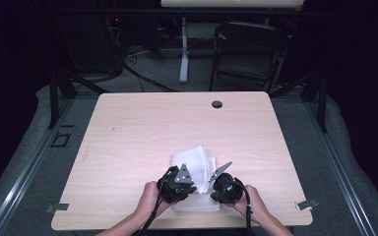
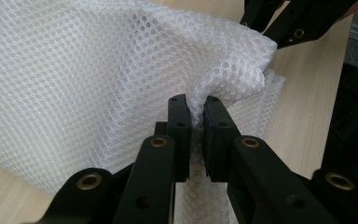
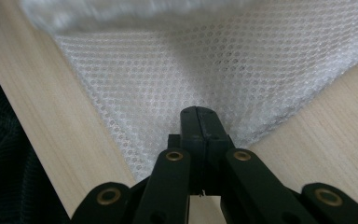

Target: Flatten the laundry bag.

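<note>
A white mesh cloth (image 1: 193, 158) lies rumpled near the front middle of the light wooden table (image 1: 142, 128). Two hands come in from the front edge, each with a black gripper at the cloth's near side. My left gripper (image 1: 192, 187) (image 2: 196, 109) is shut on a raised fold of the mesh cloth (image 2: 98, 79), which bunches between its pads. My right gripper (image 1: 213, 189) (image 3: 198, 114) has its jaws pressed together at the cloth's edge, the mesh cloth (image 3: 205, 70) spreading ahead of it. In the left gripper view the right gripper (image 2: 272, 35) pinches a pulled-up corner of the cloth.
A round cable hole (image 1: 217, 104) sits near the table's far edge. Metal clips (image 1: 56, 208) (image 1: 306, 203) stand at the front corners. Beyond the table are a dark folding chair (image 1: 248, 49), a white stand leg (image 1: 183, 54) and floor cables.
</note>
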`<state>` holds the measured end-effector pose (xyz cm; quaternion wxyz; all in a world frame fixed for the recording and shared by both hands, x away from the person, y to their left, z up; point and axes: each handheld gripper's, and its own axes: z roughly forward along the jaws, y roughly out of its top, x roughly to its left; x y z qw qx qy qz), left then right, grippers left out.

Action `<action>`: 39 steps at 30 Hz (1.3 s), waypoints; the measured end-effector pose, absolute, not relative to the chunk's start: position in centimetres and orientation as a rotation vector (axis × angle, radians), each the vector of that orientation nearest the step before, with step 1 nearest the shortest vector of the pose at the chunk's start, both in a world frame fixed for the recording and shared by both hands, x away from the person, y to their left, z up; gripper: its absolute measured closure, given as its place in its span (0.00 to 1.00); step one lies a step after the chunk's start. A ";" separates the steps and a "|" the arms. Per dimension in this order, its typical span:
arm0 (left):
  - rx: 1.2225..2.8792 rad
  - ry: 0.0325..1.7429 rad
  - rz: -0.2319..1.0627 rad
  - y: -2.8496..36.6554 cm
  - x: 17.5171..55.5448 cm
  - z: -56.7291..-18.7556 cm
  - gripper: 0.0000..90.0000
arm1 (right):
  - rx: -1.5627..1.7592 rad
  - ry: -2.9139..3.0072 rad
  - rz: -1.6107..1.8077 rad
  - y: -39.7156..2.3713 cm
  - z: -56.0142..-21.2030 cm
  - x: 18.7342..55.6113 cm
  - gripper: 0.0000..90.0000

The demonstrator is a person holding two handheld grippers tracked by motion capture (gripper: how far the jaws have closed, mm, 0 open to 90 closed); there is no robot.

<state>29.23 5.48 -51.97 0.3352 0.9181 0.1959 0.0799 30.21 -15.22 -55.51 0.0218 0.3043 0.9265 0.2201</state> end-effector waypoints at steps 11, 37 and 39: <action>2.352 0.546 0.245 7.3 29.1 -51.0 0.93 | 0.950 2.894 0.664 -15.2 -55.4 30.4 1.00; 2.291 0.621 0.298 10.5 28.7 -50.1 0.93 | 0.969 2.867 0.600 -15.4 -55.3 30.3 1.00; 2.291 0.625 0.296 10.7 28.7 -50.1 0.93 | 0.970 2.867 0.598 -15.4 -55.3 30.3 1.00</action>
